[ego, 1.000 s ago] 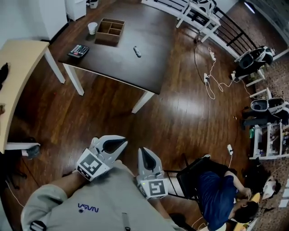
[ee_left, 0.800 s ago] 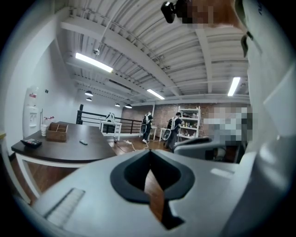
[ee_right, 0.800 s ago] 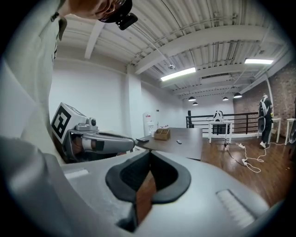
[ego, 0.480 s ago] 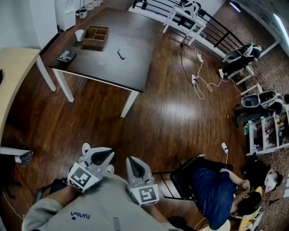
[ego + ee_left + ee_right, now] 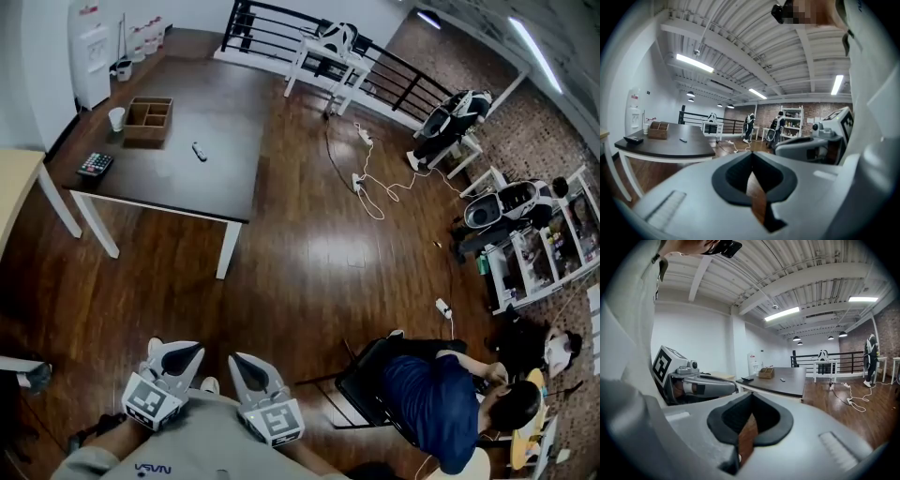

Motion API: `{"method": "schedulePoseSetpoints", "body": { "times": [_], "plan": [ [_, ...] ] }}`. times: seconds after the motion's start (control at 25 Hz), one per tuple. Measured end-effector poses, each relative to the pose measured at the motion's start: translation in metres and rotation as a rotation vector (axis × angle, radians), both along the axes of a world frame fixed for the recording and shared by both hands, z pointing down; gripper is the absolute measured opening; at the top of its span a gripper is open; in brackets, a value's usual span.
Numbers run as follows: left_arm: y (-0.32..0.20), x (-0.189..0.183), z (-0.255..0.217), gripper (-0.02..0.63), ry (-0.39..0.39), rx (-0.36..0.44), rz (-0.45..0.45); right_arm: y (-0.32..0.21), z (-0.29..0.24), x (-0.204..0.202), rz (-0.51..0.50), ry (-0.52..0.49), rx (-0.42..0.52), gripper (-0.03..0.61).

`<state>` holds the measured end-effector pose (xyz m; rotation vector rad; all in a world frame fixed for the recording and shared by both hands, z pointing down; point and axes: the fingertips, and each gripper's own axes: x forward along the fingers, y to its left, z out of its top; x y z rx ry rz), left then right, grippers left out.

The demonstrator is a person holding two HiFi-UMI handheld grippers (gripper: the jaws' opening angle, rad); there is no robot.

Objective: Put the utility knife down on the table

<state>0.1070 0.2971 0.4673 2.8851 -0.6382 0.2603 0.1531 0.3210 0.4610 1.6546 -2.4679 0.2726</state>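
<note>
Left gripper (image 5: 181, 356): near edge of the head view, close against the person's grey sweatshirt (image 5: 187, 445). The left gripper view shows the jaws (image 5: 751, 159) clenched tip to tip, with nothing held. White moulded shells, matte black pads; only floor shows through the diamond-shaped recess behind the tips.
Right gripper (image 5: 246, 371): just right of the left one, the two side by side but apart. Its jaws (image 5: 751, 401) are likewise pressed together and empty, same shell-and-pad build.
Marker cubes: one on each gripper, flat faces with black-and-white squares, facing up.
Utility knife (image 5: 199, 151): lying flat on the table (image 5: 187, 183), far left of the scene and well apart from both grippers. Small, slim, elongated and grey; detail too small to tell. It also shows as a short sliver in the gripper views (image 5: 683, 139) (image 5: 783, 379).
Table: dark, smooth rectangular top on white legs.
Wooden box (image 5: 147, 137): open top, divided into compartments, at the far left corner of the table, beyond the knife.
Cup (image 5: 116, 118): white, upright, just left of the box.
Calculator (image 5: 94, 165): dark, flat, near the table's left edge.
Floor (image 5: 309, 253): glossy dark wood planks.
Seated person (image 5: 441, 394): dark blue top, on a black chair (image 5: 361, 384) at the near right.
</note>
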Motion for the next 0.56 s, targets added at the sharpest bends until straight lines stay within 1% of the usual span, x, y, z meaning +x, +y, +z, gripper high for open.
{"method": "schedulePoseSetpoints", "body": {
  "times": [0.12, 0.2, 0.28, 0.4, 0.56],
  "plan": [
    [0.0030, 0.0010, 0.0037, 0.002, -0.014, 0.013, 0.010, 0.0013, 0.0008, 0.0014, -0.001, -0.001, 0.006, -0.002],
    [0.0029, 0.0022, -0.0010, 0.002, 0.002, 0.006, -0.002, 0.0010, -0.0002, 0.0009, -0.007, 0.003, 0.020, -0.002],
    [0.0026, 0.0026, -0.0015, 0.002, 0.006, 0.005, -0.006, 0.0018, 0.0013, 0.0021, -0.005, 0.000, 0.010, -0.002],
    [0.0029, 0.0016, 0.0067, 0.002, -0.024, 0.030, 0.012, 0.0030, 0.0028, 0.0052, 0.002, -0.004, -0.004, -0.002],
    [0.0051, 0.0043, 0.0062, 0.002, -0.036, 0.044, 0.029, 0.0050, 0.0009, 0.0075, 0.004, 0.000, 0.002, -0.002]
  ]
}}
